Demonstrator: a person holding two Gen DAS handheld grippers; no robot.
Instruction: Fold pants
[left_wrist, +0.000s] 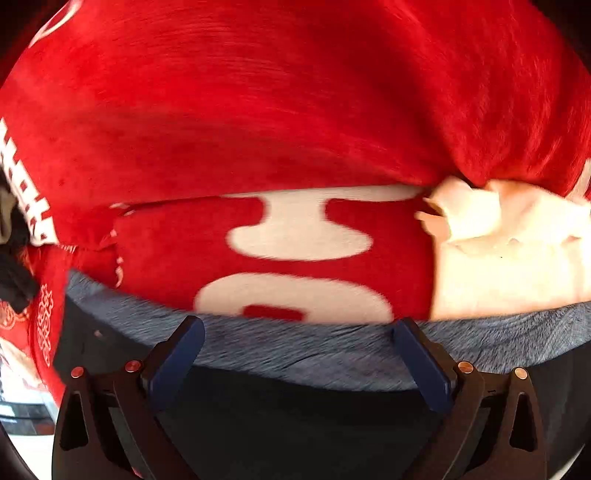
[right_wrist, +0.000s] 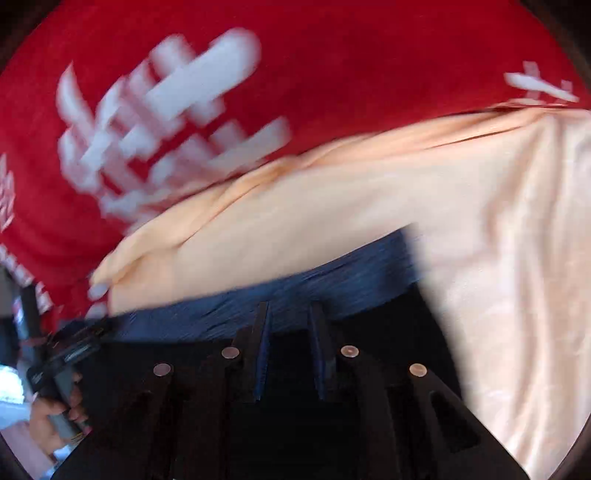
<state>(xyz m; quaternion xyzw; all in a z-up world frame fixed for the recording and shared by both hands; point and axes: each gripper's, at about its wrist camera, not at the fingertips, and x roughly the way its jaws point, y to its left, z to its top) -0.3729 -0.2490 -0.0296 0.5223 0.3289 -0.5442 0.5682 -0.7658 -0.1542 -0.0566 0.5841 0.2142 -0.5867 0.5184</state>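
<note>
Found the pants (left_wrist: 295, 413) low in both views: black cloth topped by a grey-blue band (left_wrist: 314, 350). Saw that band run side to side across the left view in a shallow curve, far edge against the blanket (left_wrist: 280, 122), black cloth nearer the camera. In the right view saw it slant up toward the right and end under the cloth (right_wrist: 369, 206). Could not see the legs, so could not tell which way they lay.

Looked steeply down along the left gripper (left_wrist: 299, 323), aimed at the middle of the band. Found its fingers (left_wrist: 184, 354) spread wide, both tips over the band's far edge, nothing pinched between them, only band and black cloth showing in the gap.

Looked steeply down along the right gripper (right_wrist: 290, 306) too, rolled against the band's line. Found its fingers (right_wrist: 260, 350) drawn narrow, a slim dark gap left, tips right at the band. Could not tell through the blur whether any fabric was nipped there.

Made out the left hand (right_wrist: 51, 417) at the lower left edge of the right view, curled round a grey handle (right_wrist: 62, 391).

Beyond the band, saw the red blanket fill the upper part of both views, with large white lettering (left_wrist: 299, 236), smeared in the right view. Saw the pale peach cloth lie on it, rumpled at the right of the left view, broad and draped down the right side of the right view, touching the band in both.
</note>
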